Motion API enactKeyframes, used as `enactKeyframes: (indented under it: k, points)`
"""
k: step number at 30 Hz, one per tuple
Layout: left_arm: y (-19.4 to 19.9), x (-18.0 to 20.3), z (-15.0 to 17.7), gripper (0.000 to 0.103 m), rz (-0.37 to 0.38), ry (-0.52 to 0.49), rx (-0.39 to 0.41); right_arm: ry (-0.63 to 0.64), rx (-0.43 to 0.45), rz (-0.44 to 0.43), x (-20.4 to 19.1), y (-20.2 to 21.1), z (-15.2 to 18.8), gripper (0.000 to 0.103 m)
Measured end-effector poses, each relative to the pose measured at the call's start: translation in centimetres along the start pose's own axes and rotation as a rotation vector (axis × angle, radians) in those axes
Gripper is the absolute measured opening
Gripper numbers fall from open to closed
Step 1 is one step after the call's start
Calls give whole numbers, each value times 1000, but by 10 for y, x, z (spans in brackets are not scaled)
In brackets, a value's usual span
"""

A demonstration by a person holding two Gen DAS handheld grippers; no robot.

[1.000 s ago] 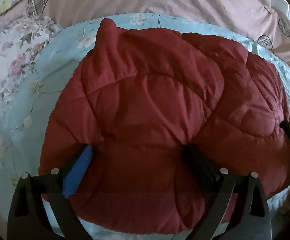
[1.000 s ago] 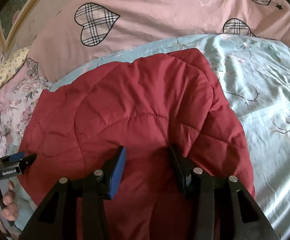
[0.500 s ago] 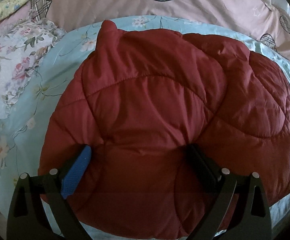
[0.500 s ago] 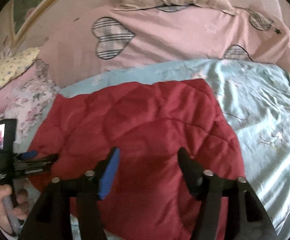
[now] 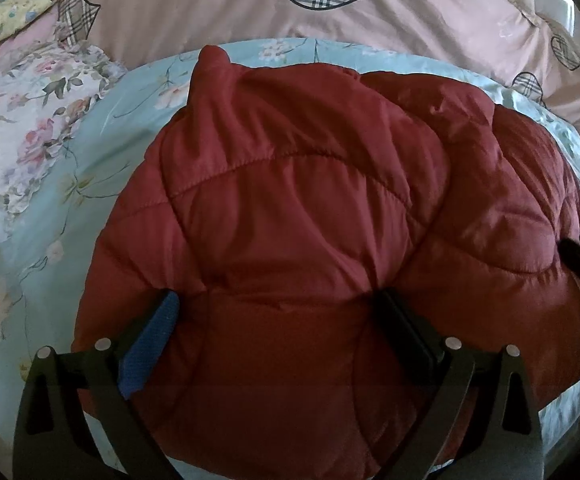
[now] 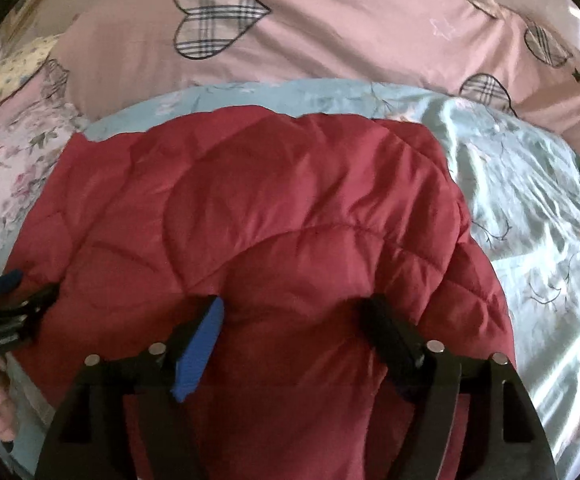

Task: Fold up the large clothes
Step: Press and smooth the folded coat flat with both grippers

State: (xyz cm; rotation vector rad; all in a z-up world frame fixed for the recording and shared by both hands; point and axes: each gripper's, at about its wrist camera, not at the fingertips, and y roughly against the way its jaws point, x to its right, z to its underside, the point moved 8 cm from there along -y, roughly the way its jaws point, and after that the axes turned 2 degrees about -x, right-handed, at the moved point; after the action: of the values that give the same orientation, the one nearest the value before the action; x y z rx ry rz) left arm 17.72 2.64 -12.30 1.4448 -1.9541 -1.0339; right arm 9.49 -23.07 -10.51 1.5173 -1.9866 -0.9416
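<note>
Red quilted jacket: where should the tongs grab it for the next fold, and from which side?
Probably the raised corner at the far left edge of the red quilted jacket. It stands up off the blue floral sheet, so a finger can slip under. Come from the left, over the sheet.

Two wrist cameras, both close above the bed.
I see each looking forward and down along its own fingers; both views share the red quilted jacket (image 5: pixel 330 240) and the pink heart-print cover (image 6: pixel 330 52) behind it.
</note>
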Motion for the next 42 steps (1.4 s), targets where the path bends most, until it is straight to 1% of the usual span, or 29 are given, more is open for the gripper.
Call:
enactKeyframes:
  k: [4,7,10,14,18,25,28,30,32,34,36,38,40,42]
  points:
    - [-1,0,0,101,10,3,6,14,-14,20,0,-2,-3,75]
    - [-2,1,-1,101,12,-13,-3,-9,-30,9,2,-4,-5,75]
    - [-2,1,-2,101,33,-42,-21,-17,-38,14,1,-4,-5,75]
    - [-3,0,-3,102,51,-44,-22,-20,-41,16,1,-5,-5,75]
    - [-3,0,-2,103,32,-30,-17,-8,-33,1,4,-7,-6,75]
    - [-5,-1,-2,103,4,-13,-35,13,-16,-36,4,-5,-3,75]
    - [-4,-1,-1,103,-11,10,-33,27,-26,-45,3,-5,-4,75]
    - [-4,-1,1,103,-20,19,-34,30,-33,-65,3,2,-6,75]
    - [-4,-2,2,103,-26,31,-39,32,-22,-87,5,15,-6,74]
    - [-4,-2,2,103,-33,40,-44,37,-1,-84,10,31,-2,74]
    - [0,-3,1,103,-48,51,-49,29,-15,-93,15,34,8,74]
    - [16,0,-1,102,-49,58,-21,21,-38,-101,21,29,17,74]
    - [33,7,-5,102,-22,48,16,18,-40,-99,24,25,23,74]
    - [47,20,-10,102,24,24,45,10,-34,-92,24,29,22,74]
